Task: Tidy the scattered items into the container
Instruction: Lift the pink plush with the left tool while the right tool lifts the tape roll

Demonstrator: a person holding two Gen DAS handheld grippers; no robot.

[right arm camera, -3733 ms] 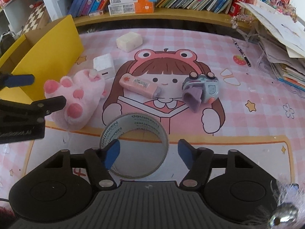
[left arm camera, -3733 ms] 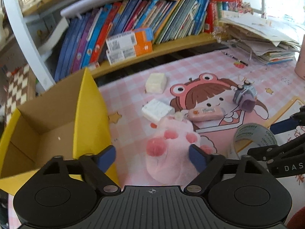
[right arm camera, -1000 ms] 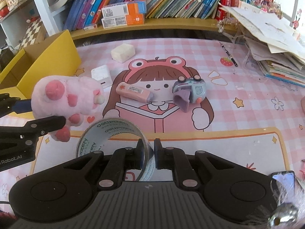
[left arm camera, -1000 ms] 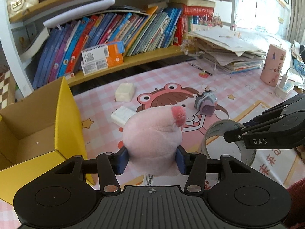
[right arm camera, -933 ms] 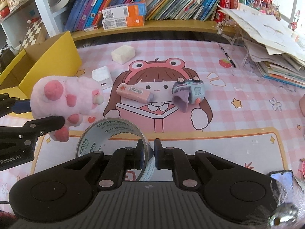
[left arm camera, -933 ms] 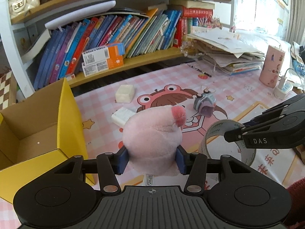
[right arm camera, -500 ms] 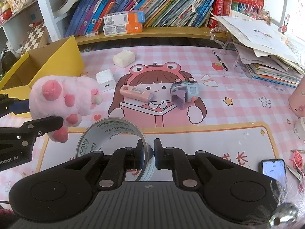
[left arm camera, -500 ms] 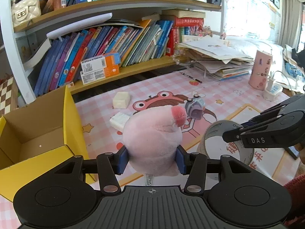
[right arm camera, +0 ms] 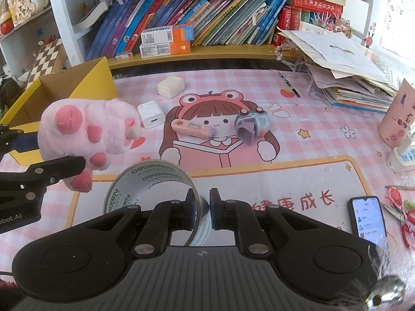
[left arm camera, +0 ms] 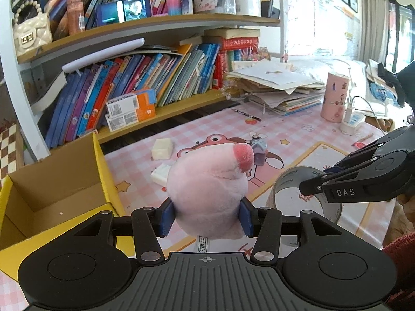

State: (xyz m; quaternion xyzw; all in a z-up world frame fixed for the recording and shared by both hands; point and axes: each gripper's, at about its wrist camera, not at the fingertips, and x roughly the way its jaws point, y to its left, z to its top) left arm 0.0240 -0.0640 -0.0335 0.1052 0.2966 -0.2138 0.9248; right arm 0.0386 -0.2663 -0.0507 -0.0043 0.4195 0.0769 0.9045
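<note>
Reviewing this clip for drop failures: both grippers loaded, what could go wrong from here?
1. The right gripper pinches only one wall of the tape roll; the ring hangs off to one side and may swing or slip.
2. The pink plush paw bulges well beyond the left gripper and may catch the raised flap of the yellow box.
3. The grippers are close together and could collide heading for the box.

The open yellow cardboard box (left arm camera: 52,189) at nine o'clock gapes unobstructed from above; its raised flap (left arm camera: 102,165) walls the mat-facing side.
</note>
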